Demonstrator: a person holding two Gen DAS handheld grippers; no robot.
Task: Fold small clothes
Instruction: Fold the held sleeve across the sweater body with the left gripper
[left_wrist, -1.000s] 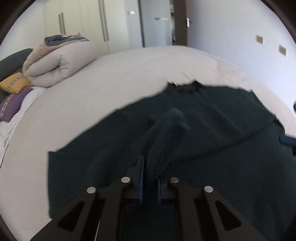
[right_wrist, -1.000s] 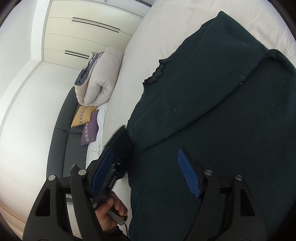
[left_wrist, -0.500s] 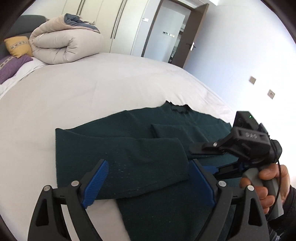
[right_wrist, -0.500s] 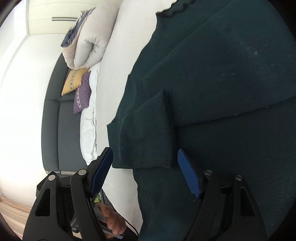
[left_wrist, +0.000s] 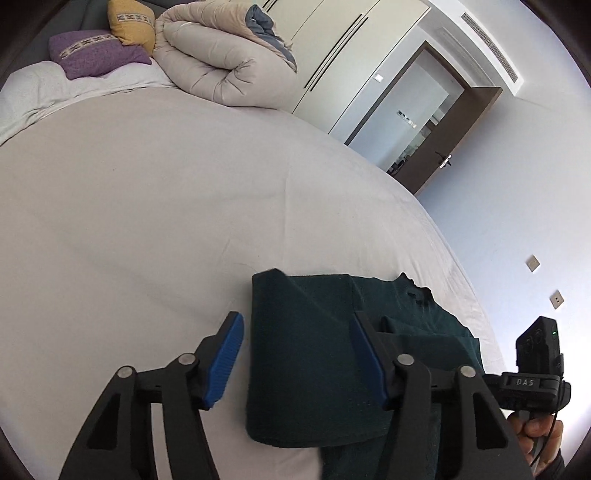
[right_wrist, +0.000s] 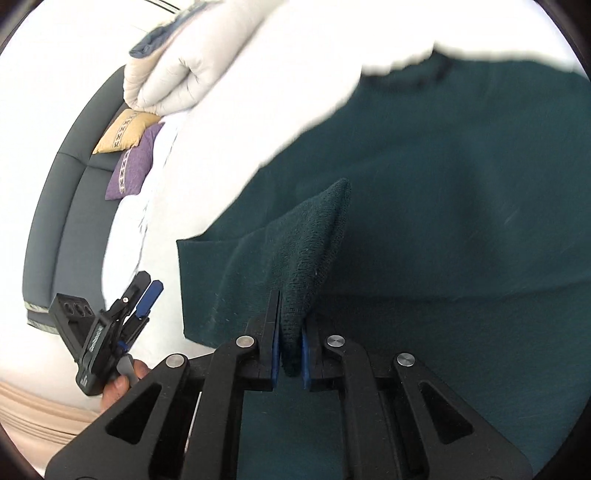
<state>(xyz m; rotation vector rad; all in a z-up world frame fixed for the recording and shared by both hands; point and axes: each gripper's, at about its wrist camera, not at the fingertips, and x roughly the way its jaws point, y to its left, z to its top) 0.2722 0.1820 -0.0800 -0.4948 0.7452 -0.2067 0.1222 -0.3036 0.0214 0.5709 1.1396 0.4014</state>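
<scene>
A dark green sweater (right_wrist: 461, 192) lies flat on the white bed, partly folded. In the left wrist view its folded sleeve (left_wrist: 299, 354) lies between the blue pads of my left gripper (left_wrist: 295, 358), which is open and holds nothing. My right gripper (right_wrist: 288, 350) is shut on a raised fold of the sweater (right_wrist: 314, 236), near the sleeve end. The left gripper also shows in the right wrist view (right_wrist: 146, 295), off the sweater's left edge. The body of the right gripper shows at the right in the left wrist view (left_wrist: 532, 380).
The white bed sheet (left_wrist: 147, 206) stretches far to the left. A rolled beige duvet (left_wrist: 221, 62) and purple (left_wrist: 96, 51) and yellow (left_wrist: 131, 20) cushions lie at the head. A dark grey headboard (right_wrist: 59, 206), wardrobe and open door (left_wrist: 439, 147) stand beyond.
My left gripper let go of the sleeve, opened and drew back to the left. My right gripper moved in and closed on a fold of the sweater.
</scene>
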